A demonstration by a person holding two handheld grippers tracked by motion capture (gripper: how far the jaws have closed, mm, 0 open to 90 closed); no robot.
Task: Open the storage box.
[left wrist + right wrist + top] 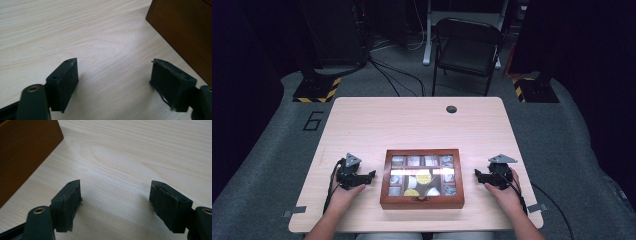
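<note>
Pale wood table (422, 120) on grey carpet (572, 145); black folding chair (466, 47) behind; hazard-striped stand bases (316, 90); cables (397, 75) across floor; dark surroundings.

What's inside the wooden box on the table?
Through the glass lid of the wooden box: a grid of compartments with small packets, some yellow. A glare strip across the lid hides part of the middle row; what the packets hold is unreadable.

Through the right gripper view I see my right gripper (115, 195) low over the pale wood table (140, 152), jaws apart with only bare tabletop between them. A brown box (22, 152) stands at the upper left, clear of both jaws.
</note>
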